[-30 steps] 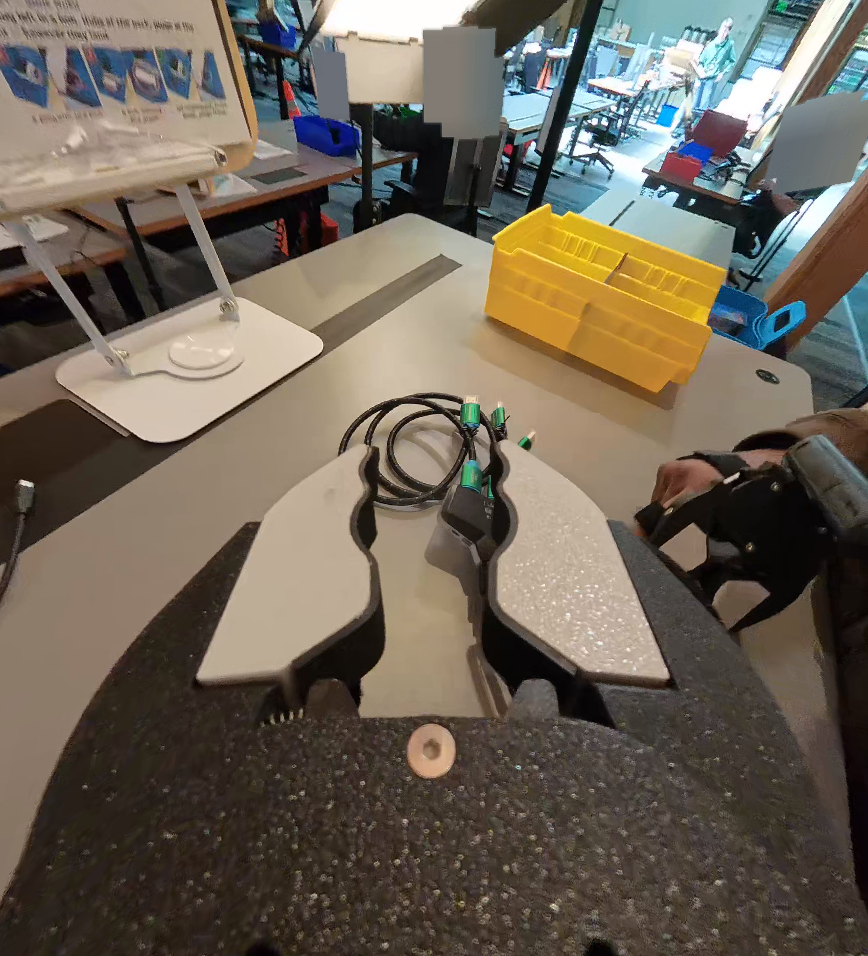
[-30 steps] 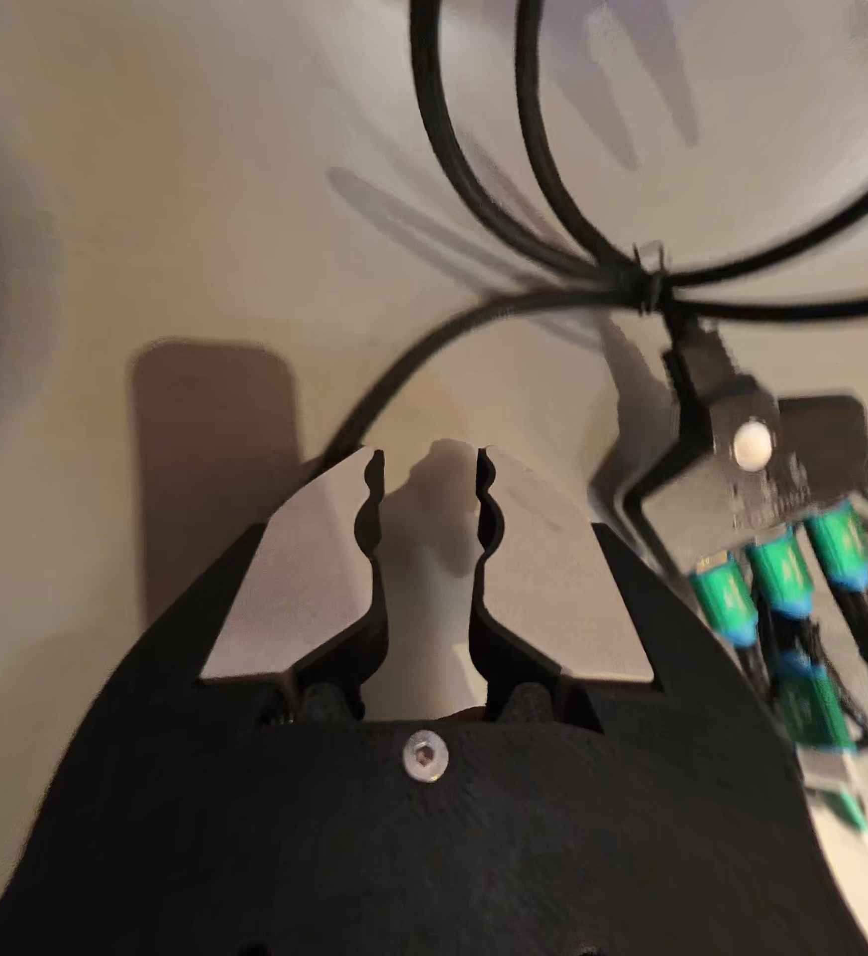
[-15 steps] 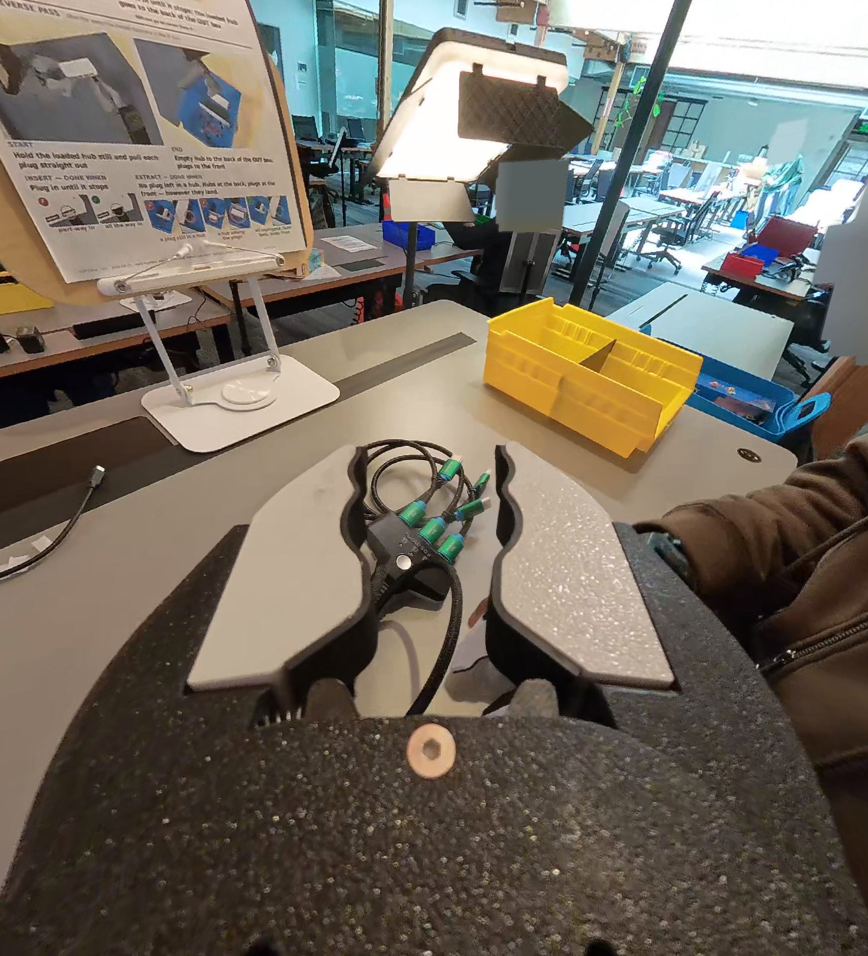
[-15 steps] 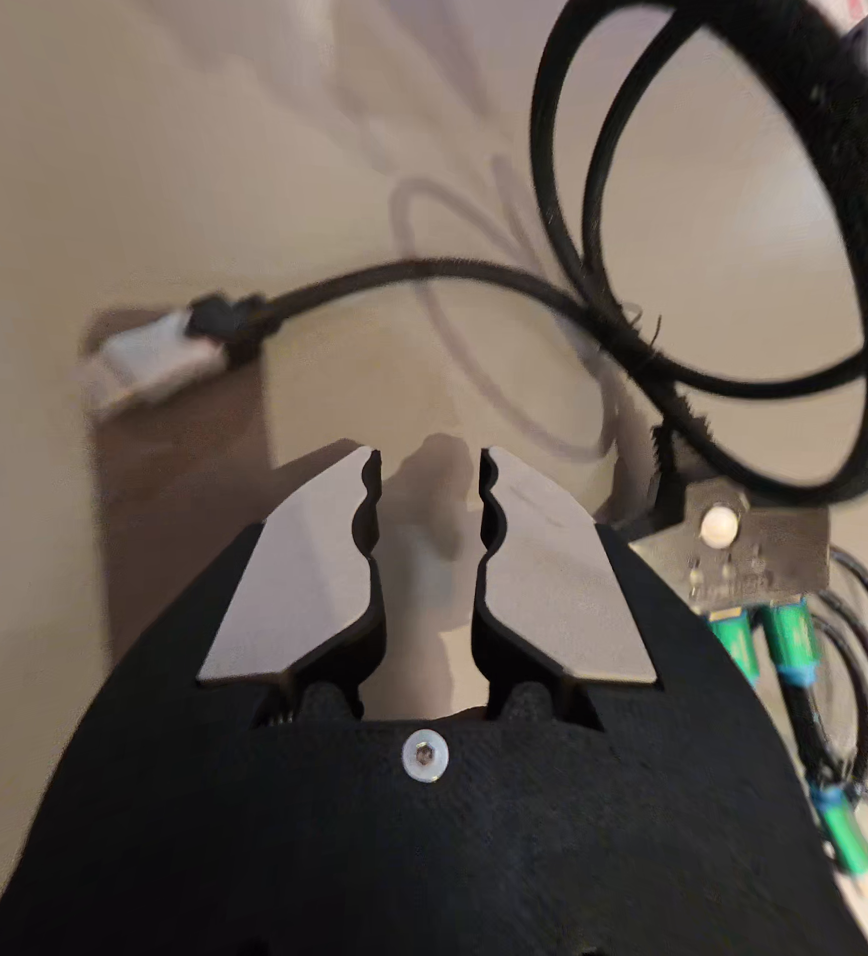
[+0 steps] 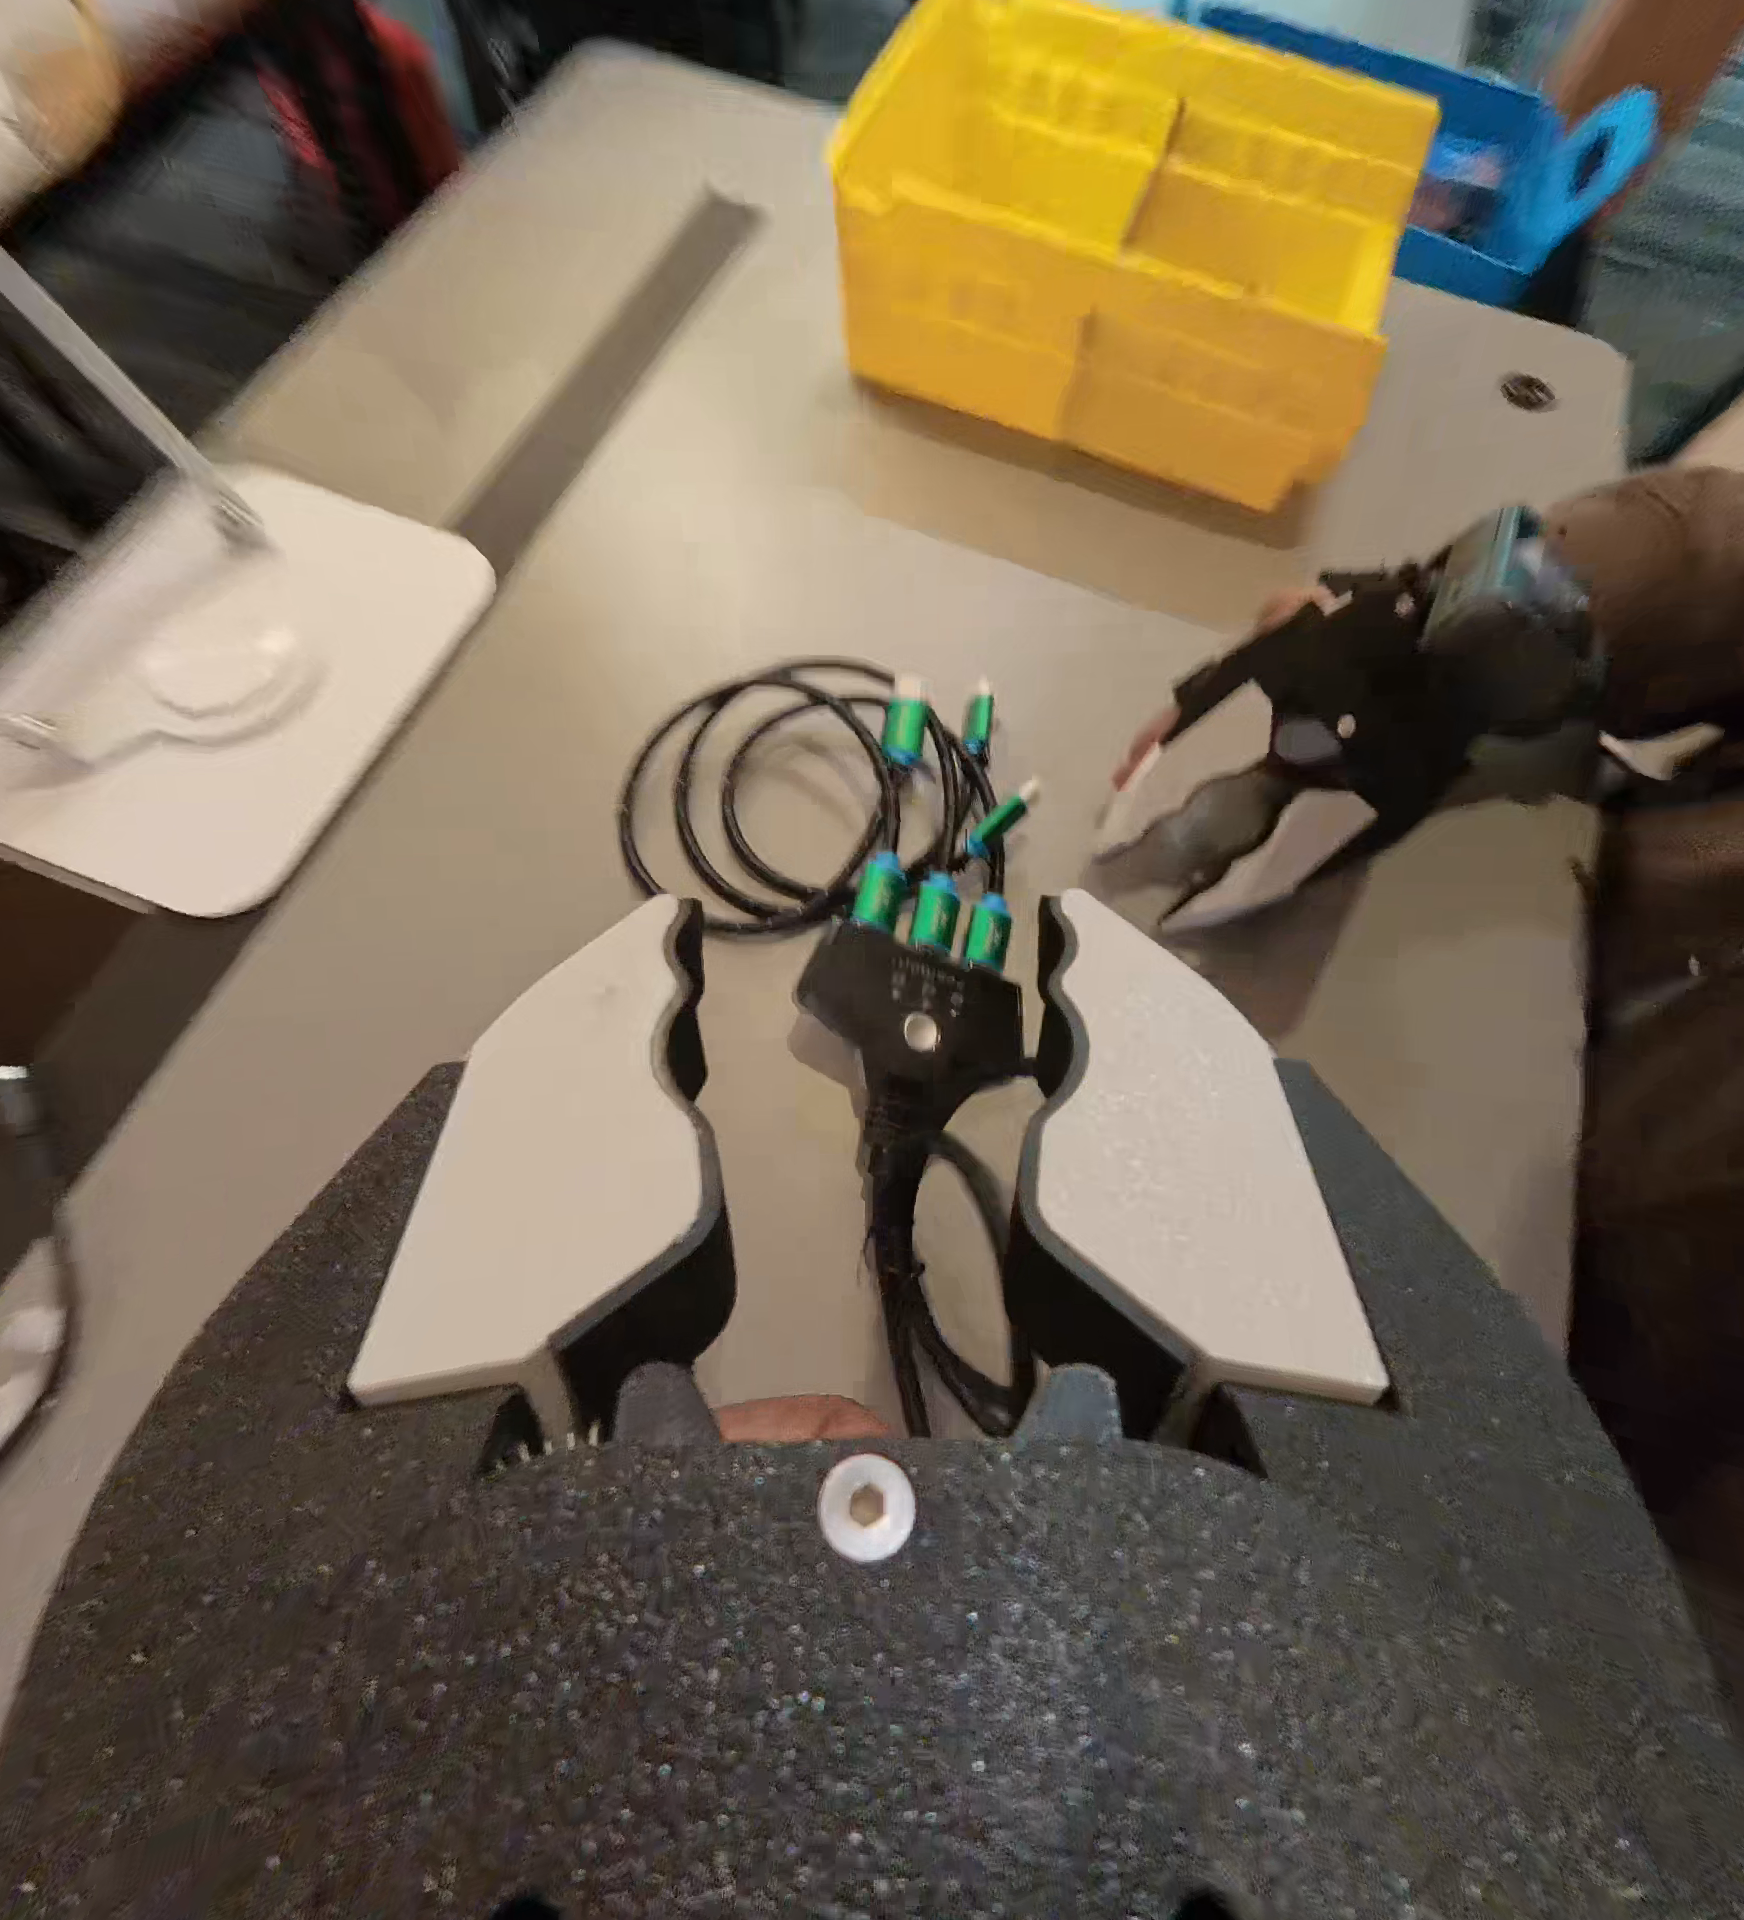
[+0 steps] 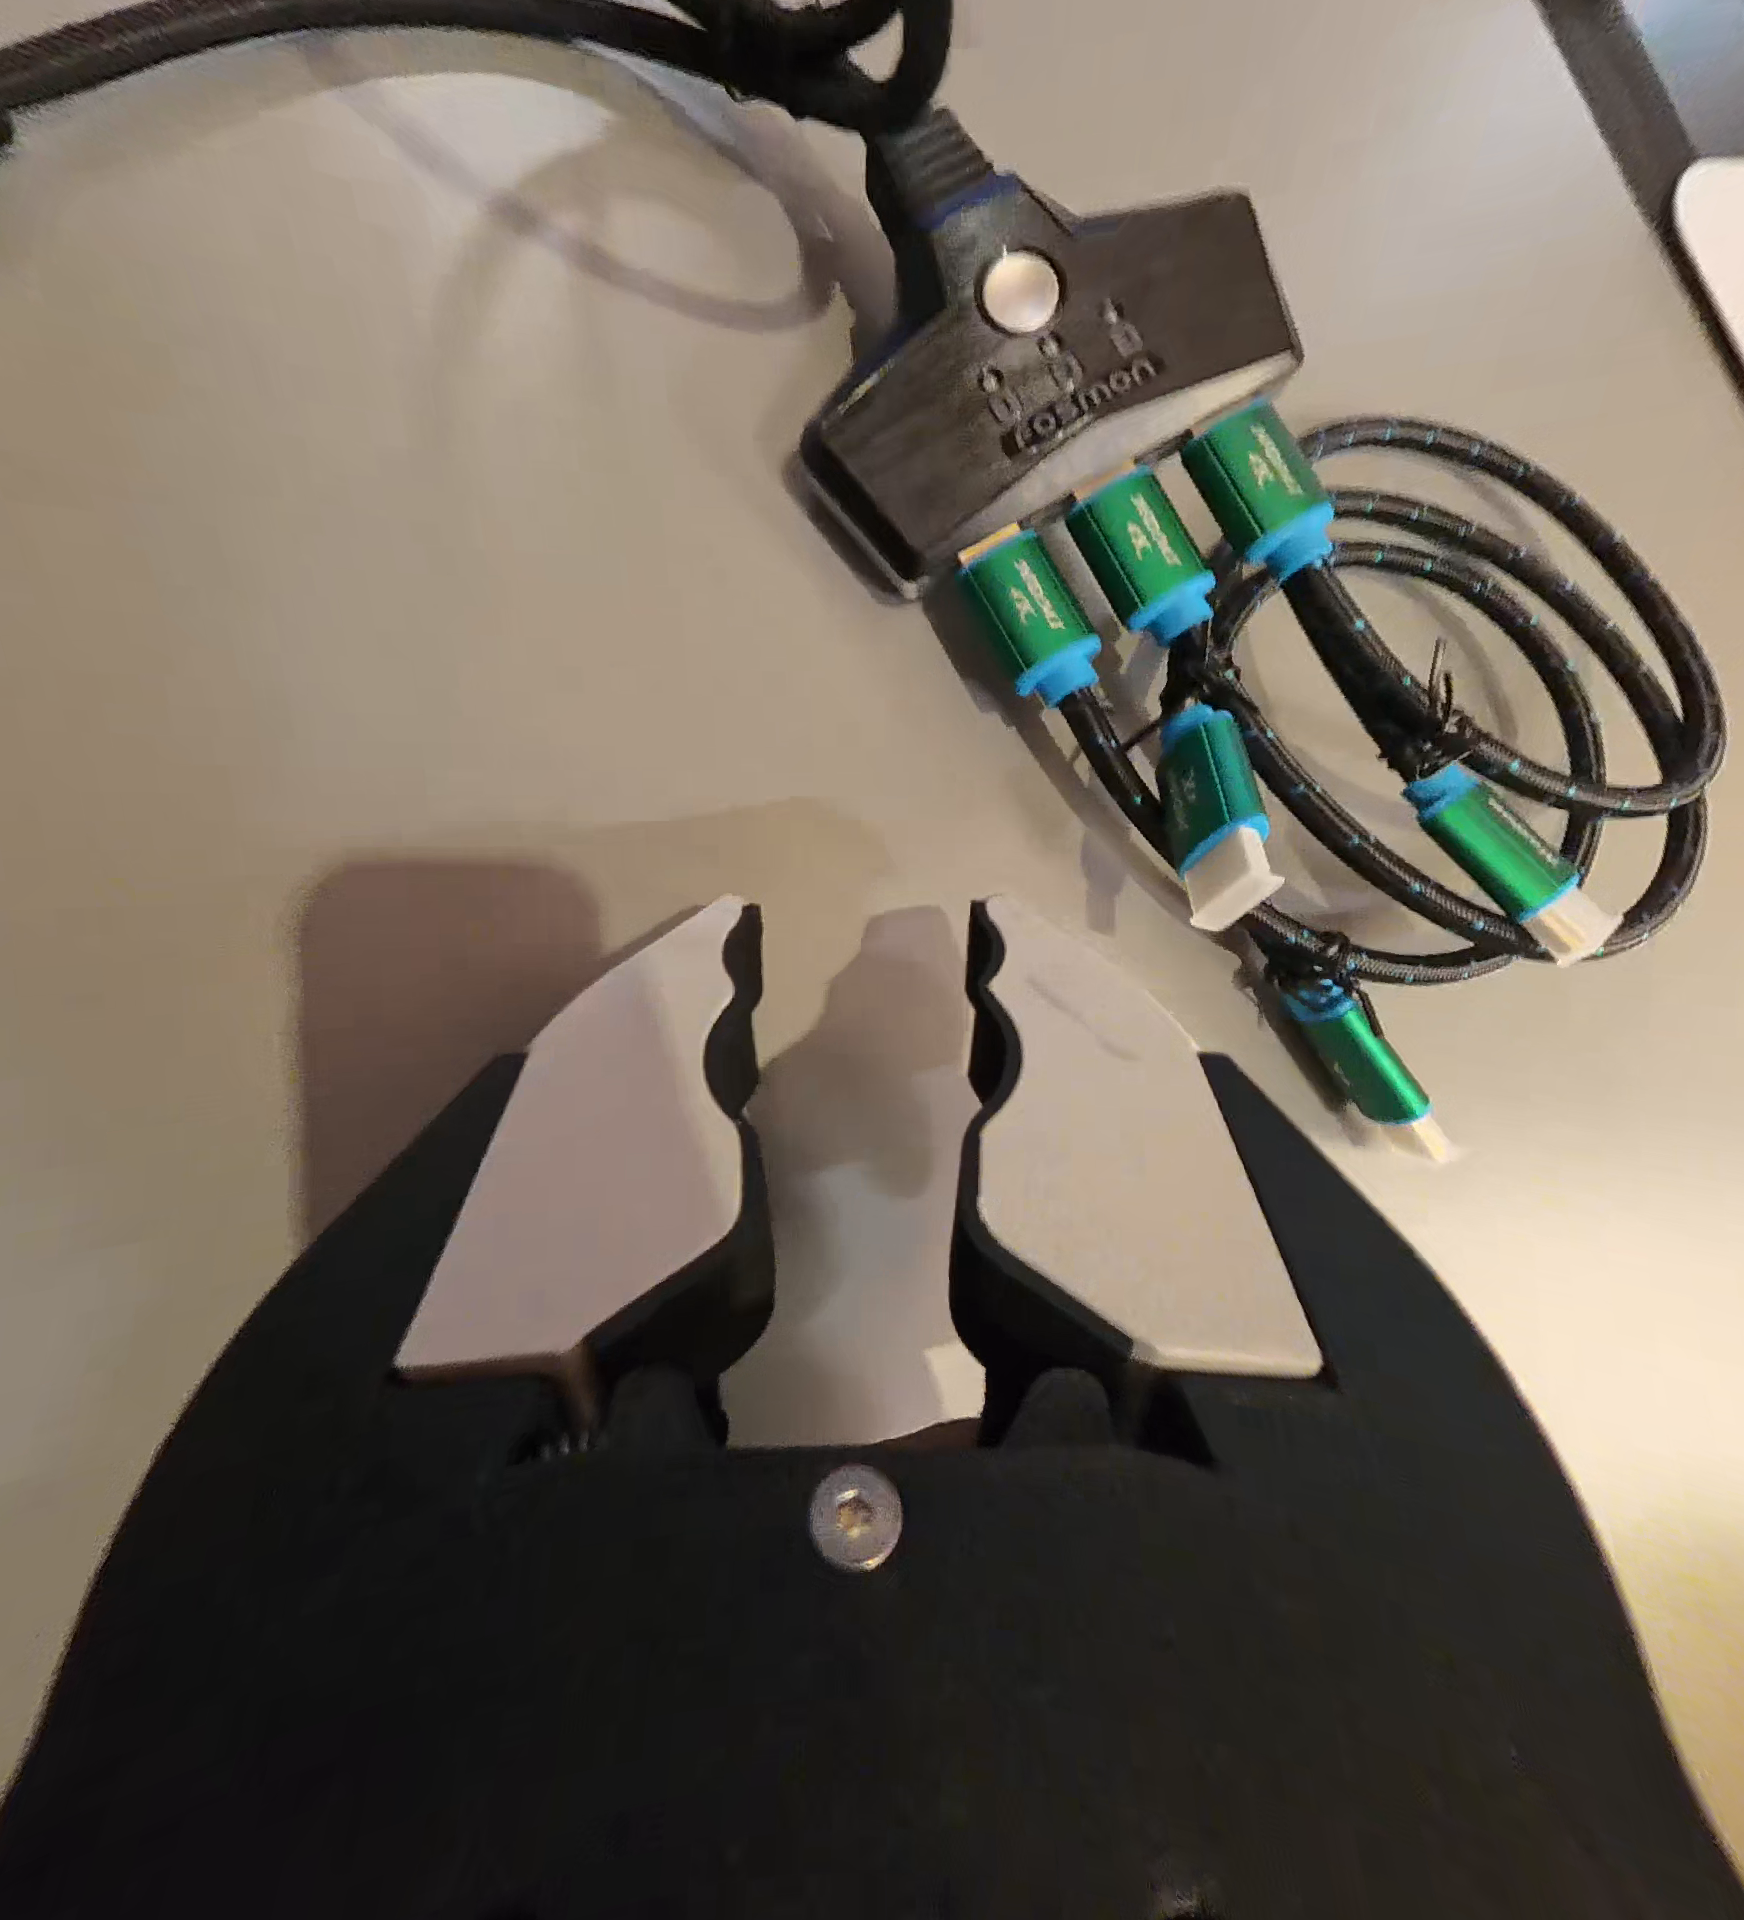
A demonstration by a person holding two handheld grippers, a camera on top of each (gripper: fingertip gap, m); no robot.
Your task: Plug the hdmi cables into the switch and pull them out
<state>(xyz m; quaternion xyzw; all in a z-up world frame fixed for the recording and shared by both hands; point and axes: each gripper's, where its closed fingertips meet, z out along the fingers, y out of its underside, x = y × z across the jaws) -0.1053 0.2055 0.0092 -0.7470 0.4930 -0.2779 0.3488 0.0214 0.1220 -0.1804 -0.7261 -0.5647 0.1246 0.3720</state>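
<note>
A black hub (image 5: 909, 1008) lies on the grey table (image 5: 556, 644) with three green plugs (image 5: 935, 914) in its far edge and black coiled cables (image 5: 743, 810) behind it. My left gripper (image 5: 866, 914) is open wide around the hub; its right finger (image 5: 1138, 1039) is close to the hub's corner, and the left finger stands clear of it. My right gripper (image 6: 863, 914) is open with only bare table between its fingers. The hub (image 6: 1044, 384) lies ahead and to its right, with loose green plugs (image 6: 1211, 810) beside it. The right gripper also shows in the left wrist view (image 5: 1232, 831), right of the cables.
A yellow divided bin (image 5: 1117, 260) stands at the back of the table, with a blue bin (image 5: 1512, 156) behind it. A white stand base (image 5: 224, 686) sits at the left. Another cable end (image 5: 6, 1091) lies at the left edge. A brown sleeve (image 5: 1730, 727) is at the right. Spacing between my two grippers at the tips: around 25 cm. The hub (image 6: 1044, 384) lies some 10 cm from my right tips, 20 cm from my left tips. It turns up in the left wrist view (image 5: 935, 992) as well.
My left gripper has opened wider and tipped down over the hub, which now lies between its fingers. My right gripper has shifted to the hub's plug side, still open.
</note>
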